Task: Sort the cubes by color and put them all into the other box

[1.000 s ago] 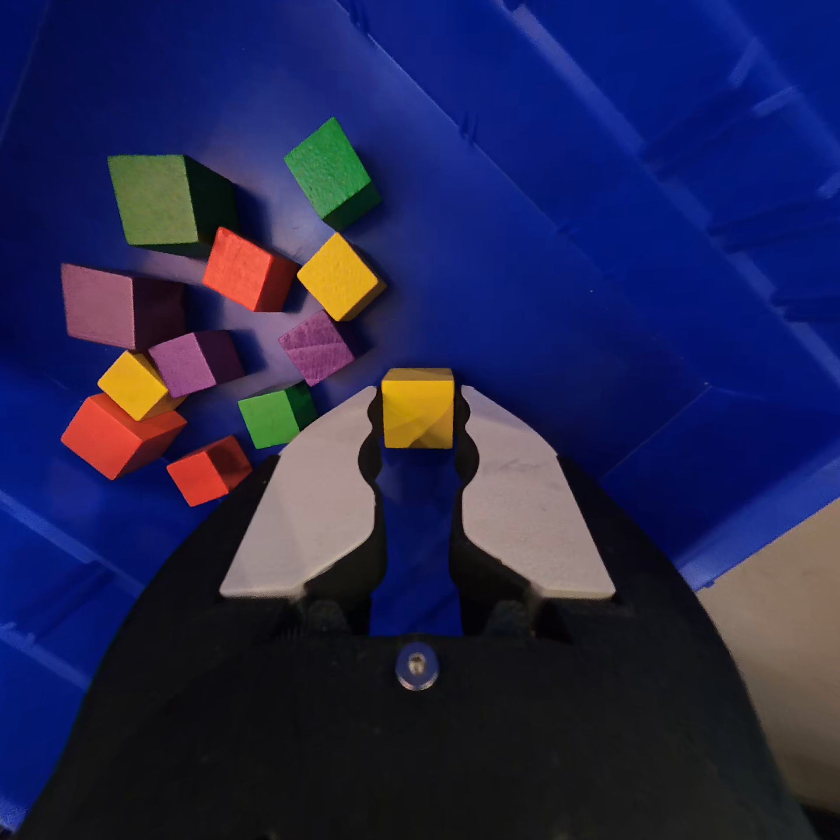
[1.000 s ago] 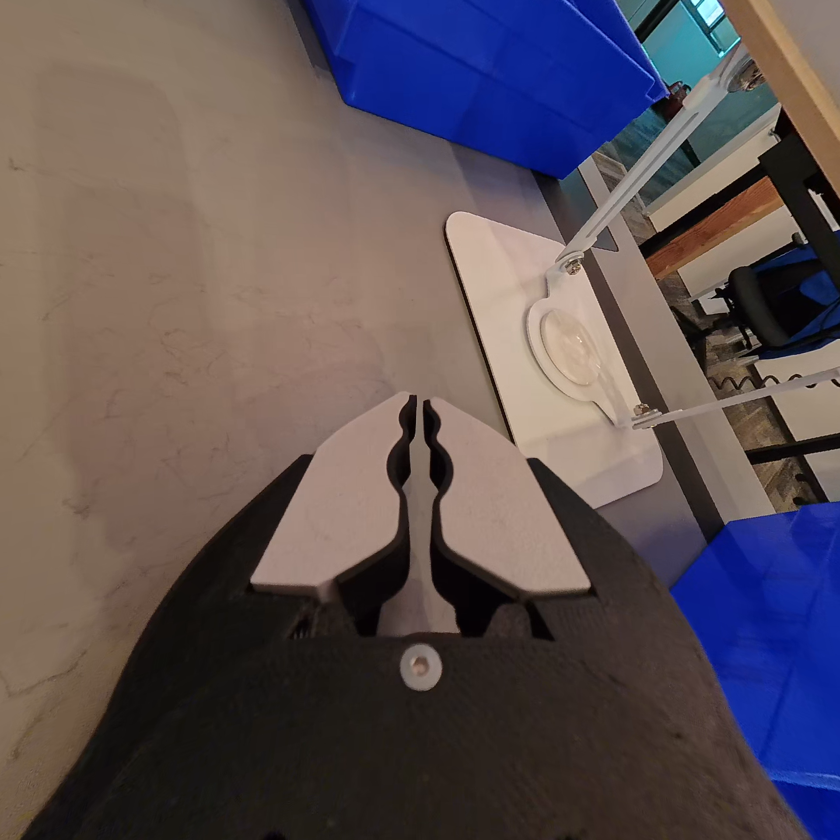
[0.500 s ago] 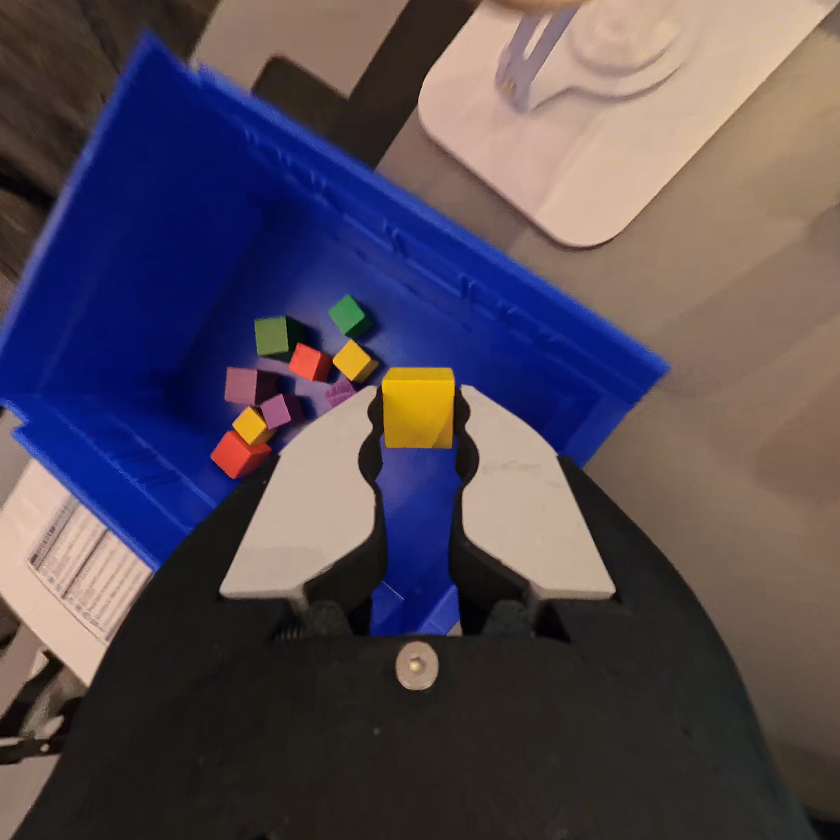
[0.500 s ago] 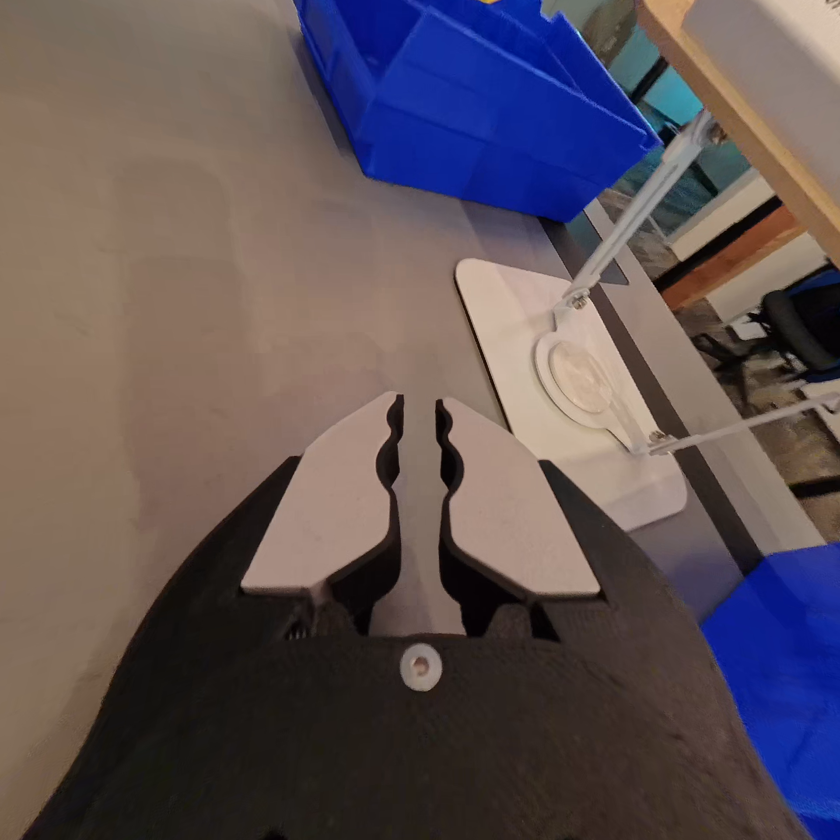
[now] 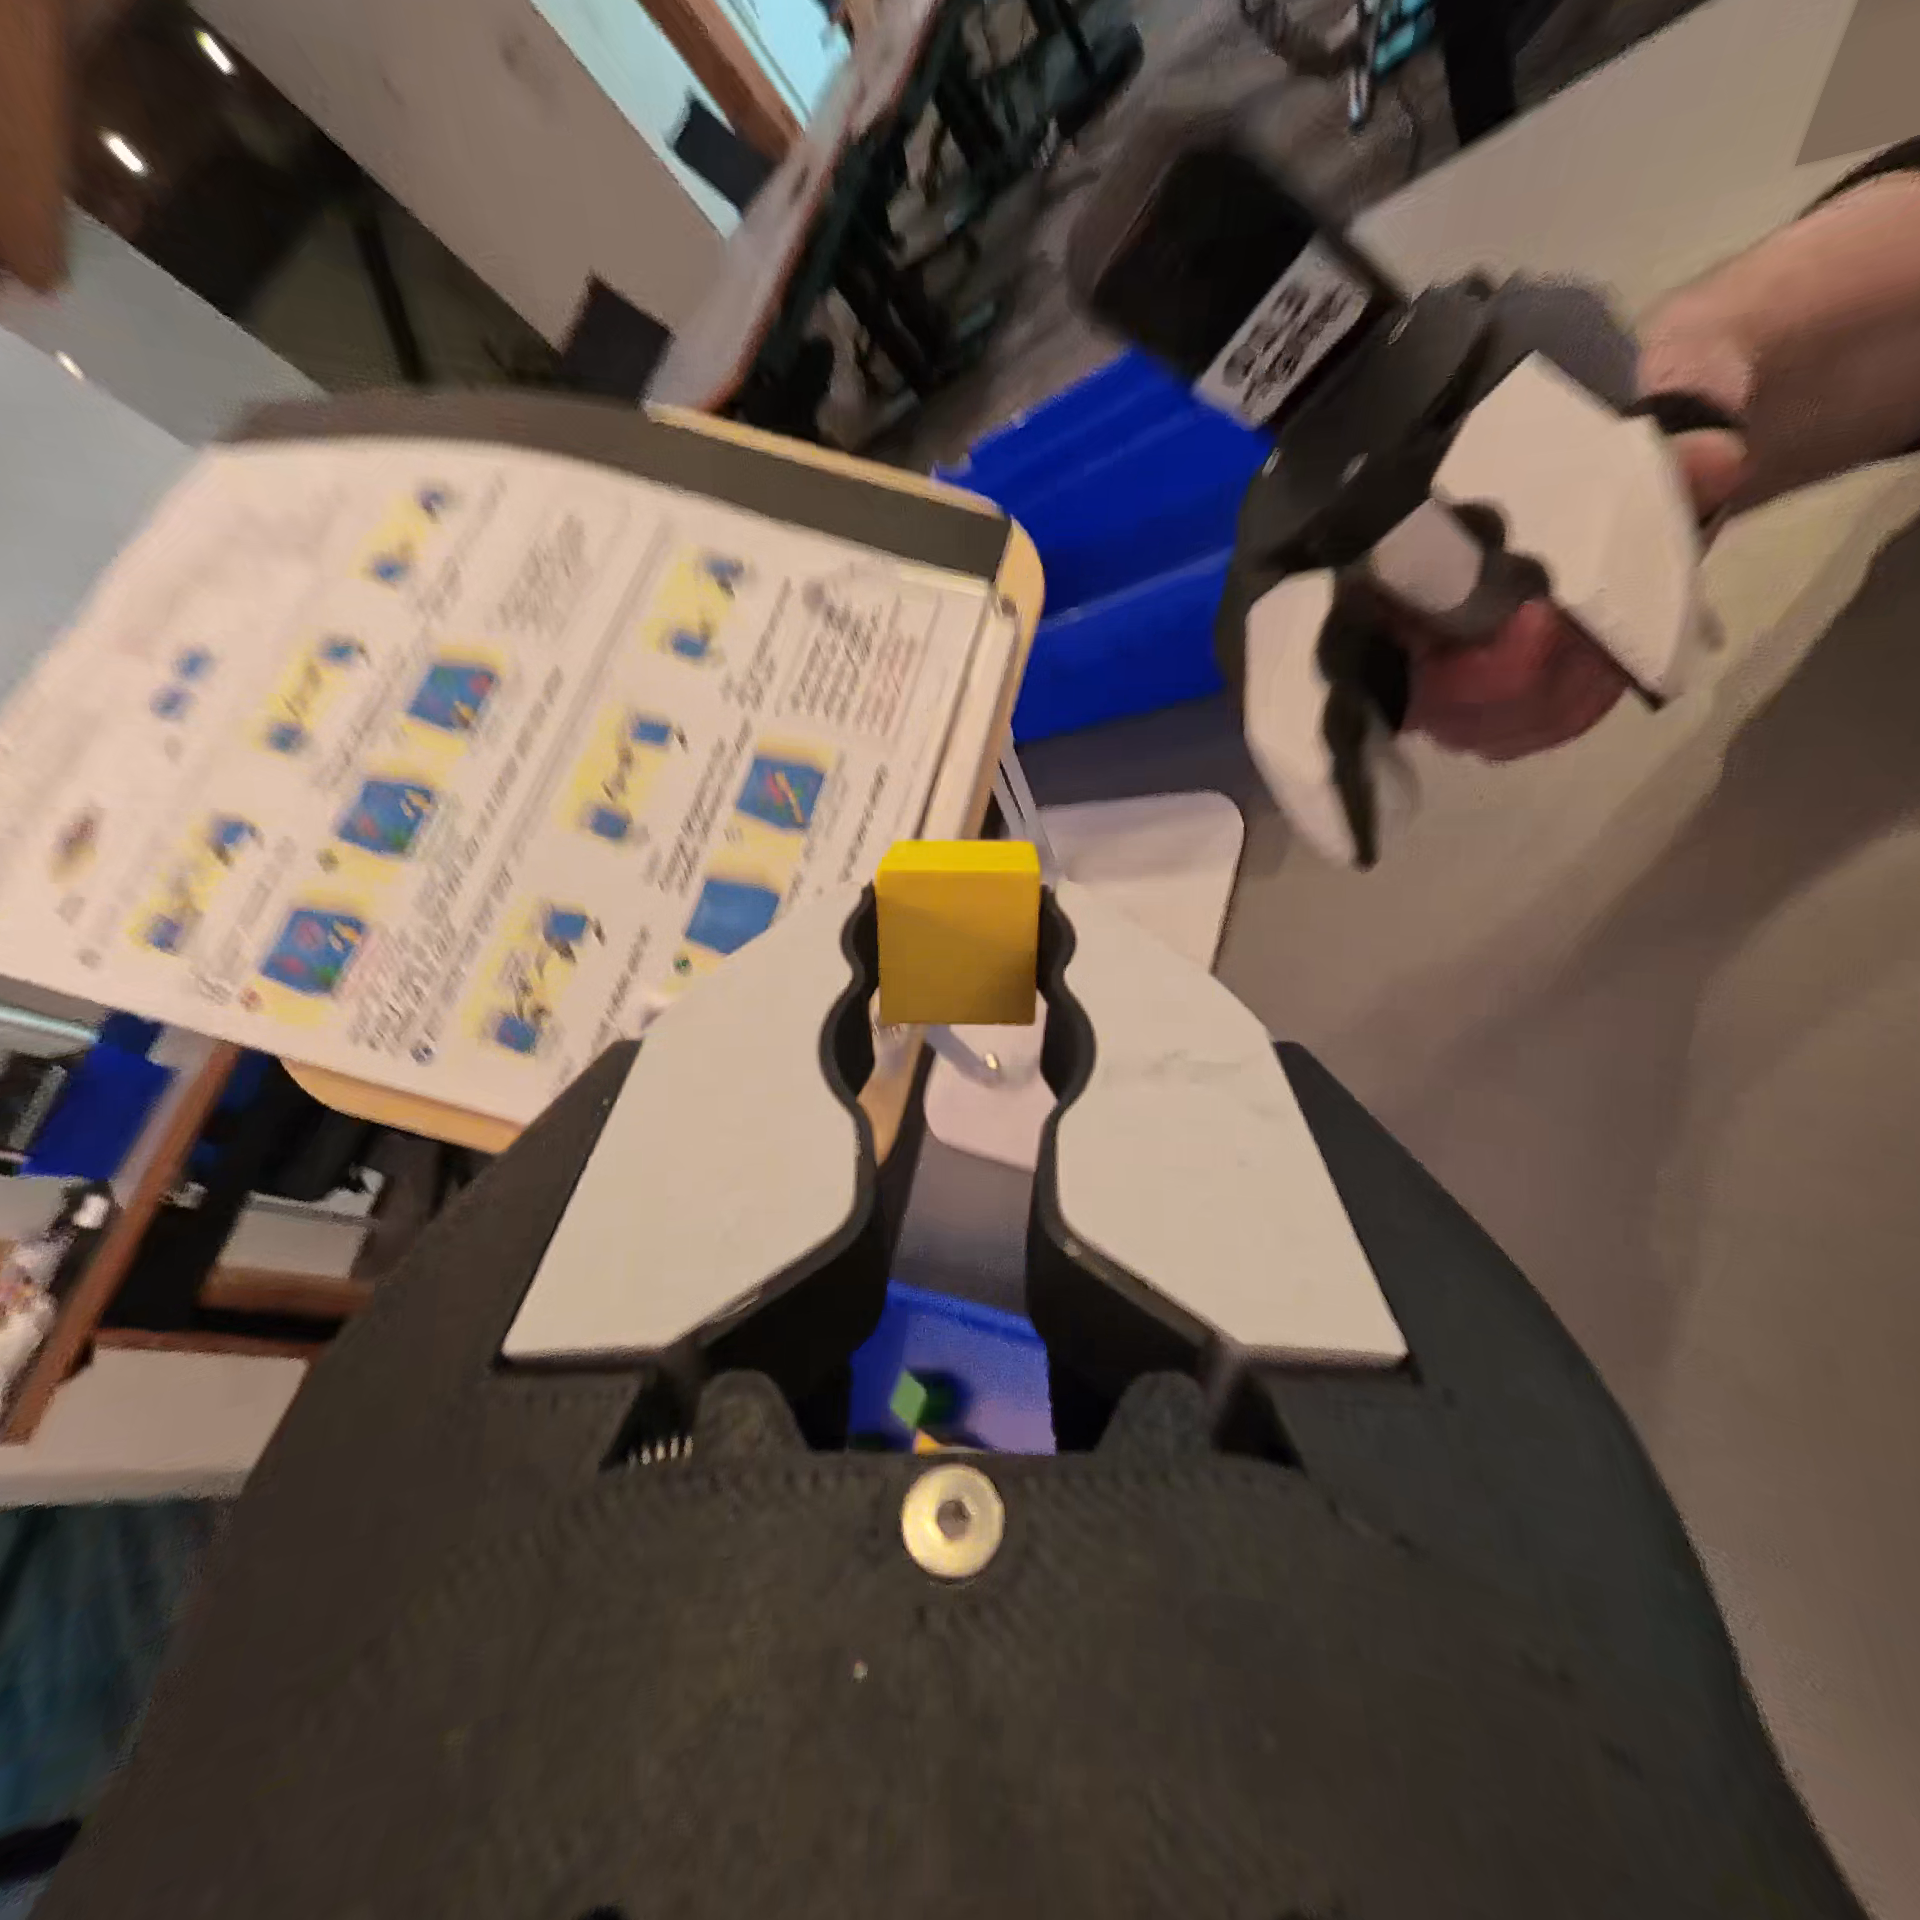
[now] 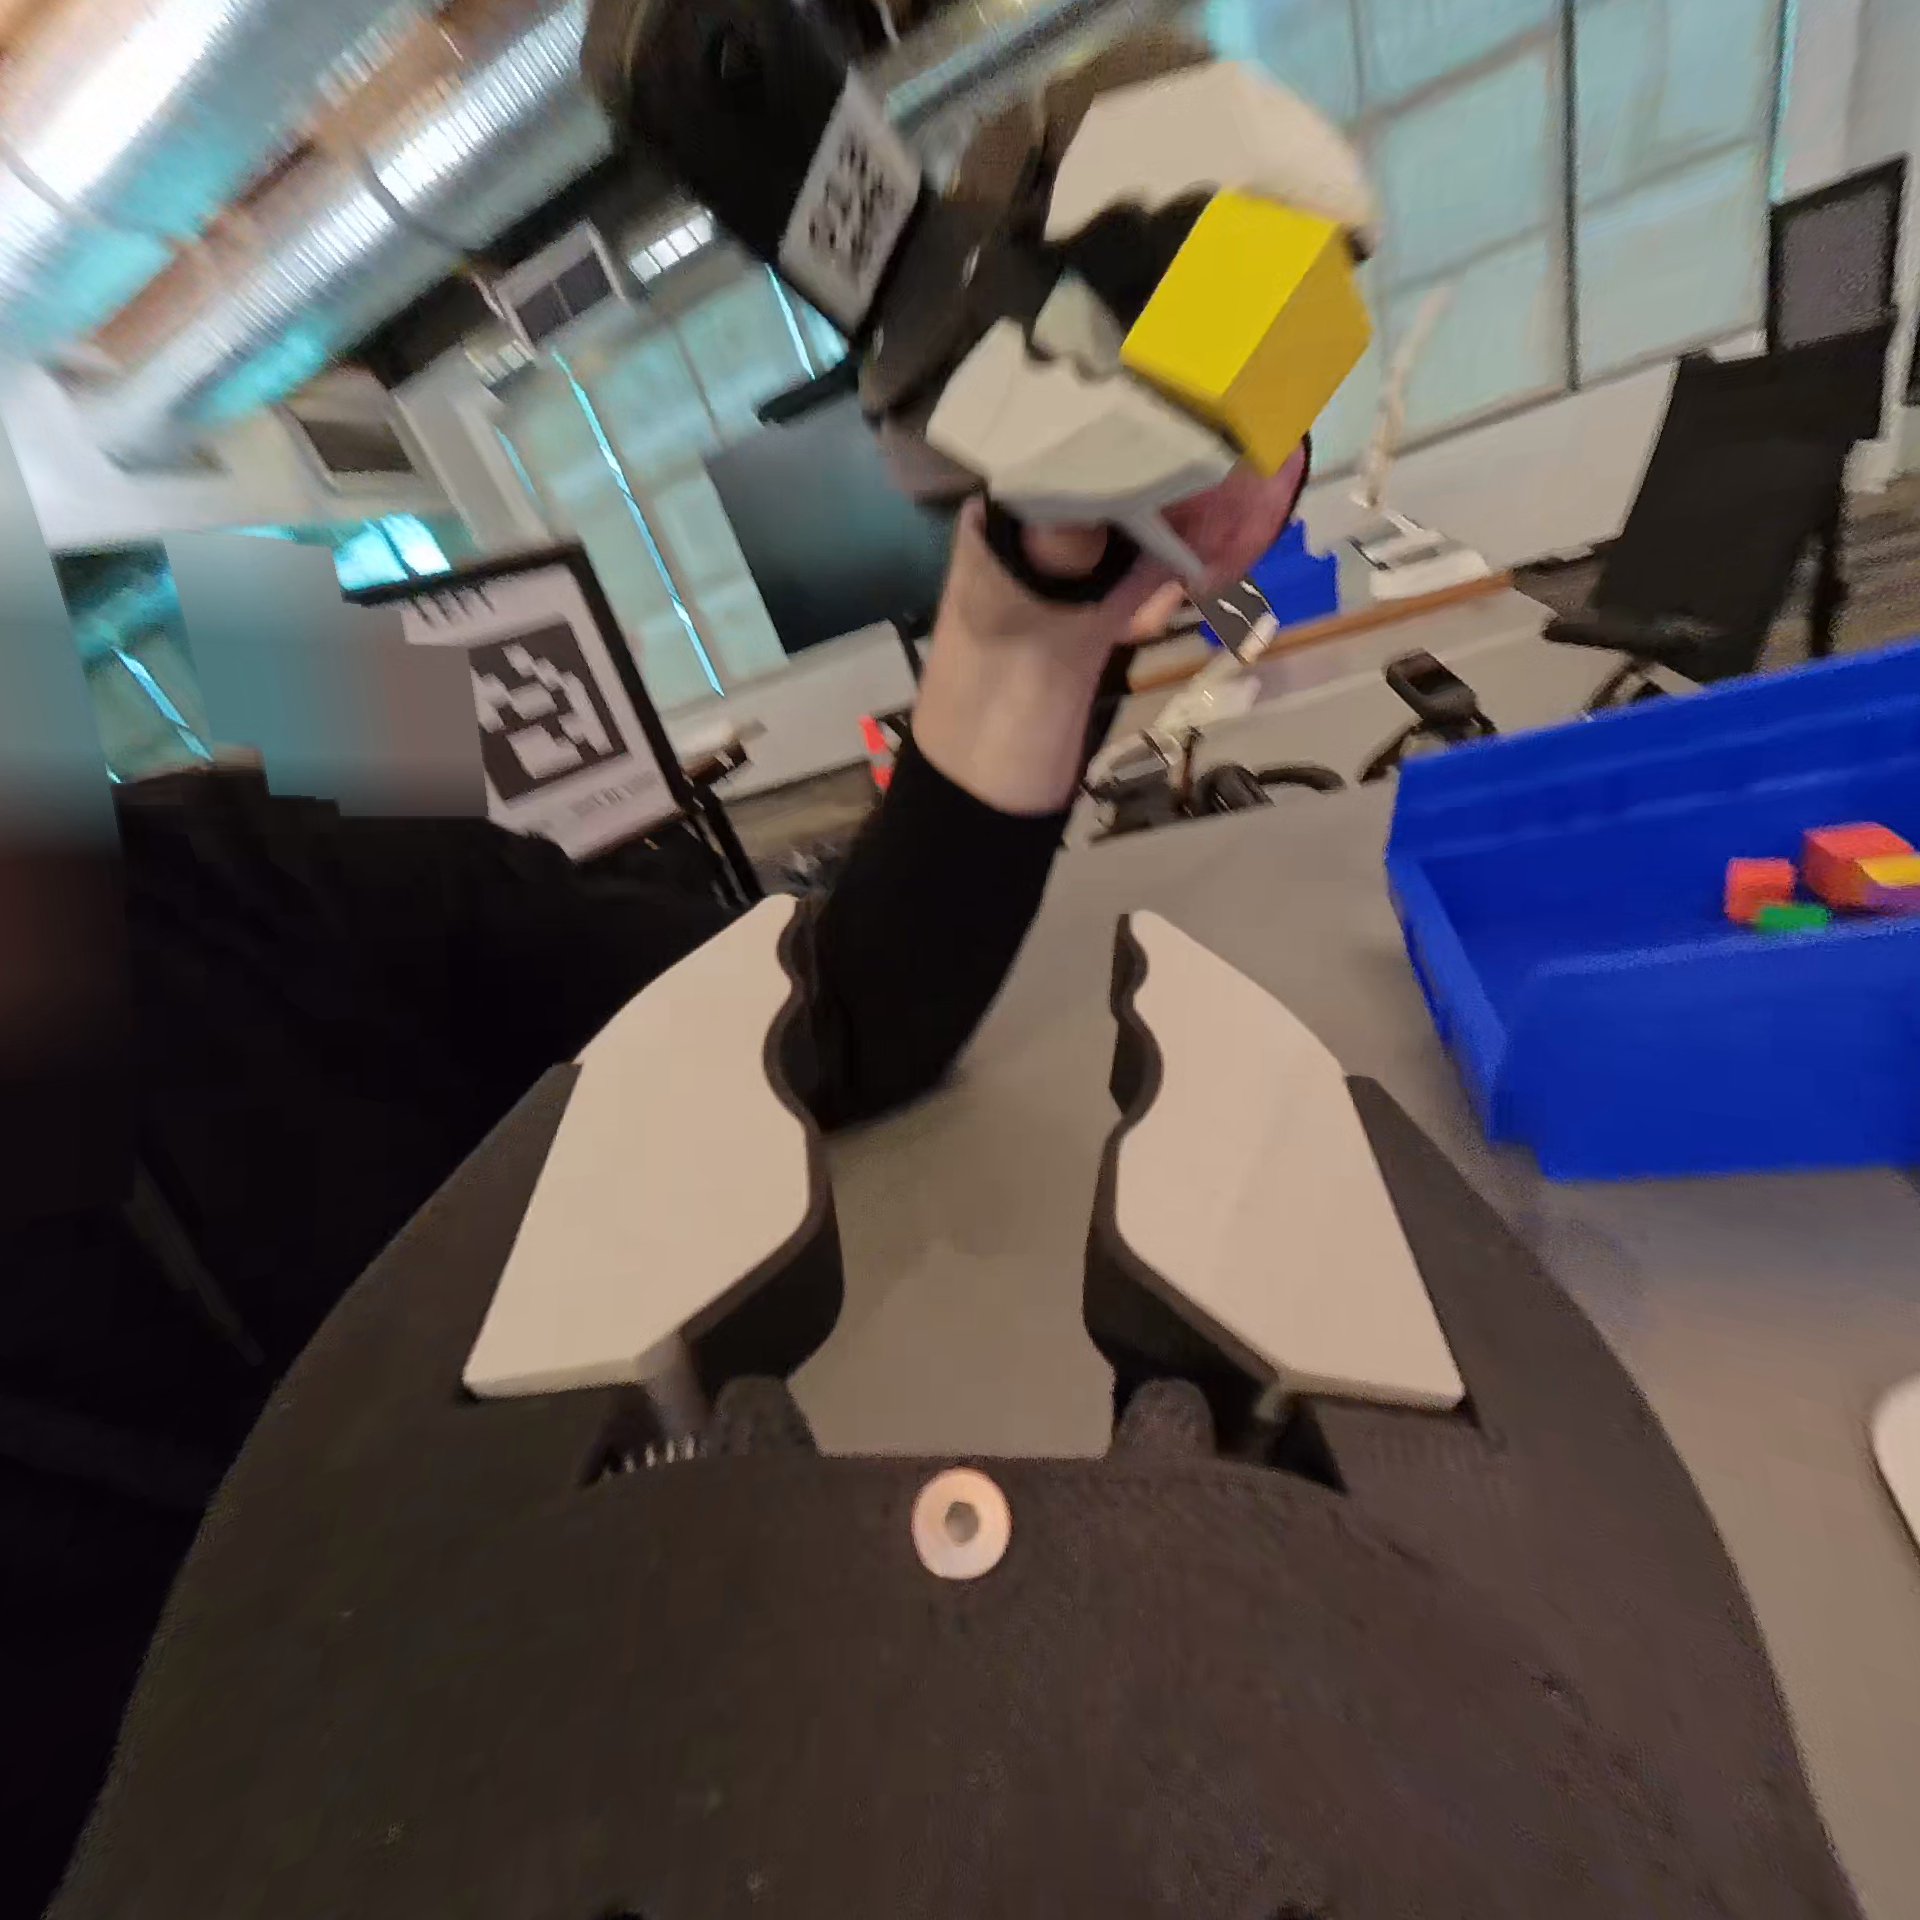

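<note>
Office room: tall windows (image 6: 1475, 239) let in daylight, black chair (image 6: 1725, 520) stood behind grey bench (image 6: 1226, 894).

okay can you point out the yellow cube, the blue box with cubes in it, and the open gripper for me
yellow cube (image 5: 956, 935): left wrist view, its front face, clamped between the fingers.
blue box (image 6: 1704, 1070): right wrist view, its near outer wall.
right gripper (image 6: 961, 961): right wrist view, the empty gap between its fingertips.

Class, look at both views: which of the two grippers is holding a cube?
The left gripper: its fingers clamp the yellow cube. The right gripper is open and holds nothing.
</note>
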Demonstrator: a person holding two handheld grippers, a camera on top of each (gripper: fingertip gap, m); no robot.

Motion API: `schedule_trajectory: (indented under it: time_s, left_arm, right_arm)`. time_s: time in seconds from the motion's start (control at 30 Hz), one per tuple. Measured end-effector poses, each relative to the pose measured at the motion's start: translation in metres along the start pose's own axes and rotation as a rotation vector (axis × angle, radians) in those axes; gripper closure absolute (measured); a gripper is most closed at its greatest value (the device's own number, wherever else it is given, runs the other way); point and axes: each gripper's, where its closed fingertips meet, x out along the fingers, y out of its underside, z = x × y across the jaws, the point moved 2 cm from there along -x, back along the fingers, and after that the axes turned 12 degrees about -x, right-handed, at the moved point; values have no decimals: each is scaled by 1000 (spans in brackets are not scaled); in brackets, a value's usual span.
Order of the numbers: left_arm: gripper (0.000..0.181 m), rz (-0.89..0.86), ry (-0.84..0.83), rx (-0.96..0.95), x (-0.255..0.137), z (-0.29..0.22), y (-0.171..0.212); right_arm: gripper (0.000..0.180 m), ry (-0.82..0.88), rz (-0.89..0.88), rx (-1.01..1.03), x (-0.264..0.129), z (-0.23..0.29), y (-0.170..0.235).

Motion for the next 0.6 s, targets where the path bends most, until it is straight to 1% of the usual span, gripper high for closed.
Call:
schedule_trajectory:
  time_s: [0.07,0.13,0.23,0.33,0.43,0.6]
  left_arm:
    - [153,-45,-17,63,4,-6,-16]
    - [153,-112,10,127,7,-17,-30]
    - [153,-197,48,196,12,-30,-43]
    - [153,-261,81,234,15,-41,-51]
    - [153,-230,74,278,23,-46,-48]
    - [152,-235,72,324,28,-55,-51]
  right_arm:
    - [124,-43,-77,23,1,-5,-24]
    - [122,-55,-118,38,-1,-12,-40]
    - [129,-90,-208,74,-11,-20,-59]
    - [130,-116,-234,103,-14,-25,-64]
    - [134,-176,-245,124,-12,-19,-64]
    - [134,-212,-251,119,-5,-10,-66]
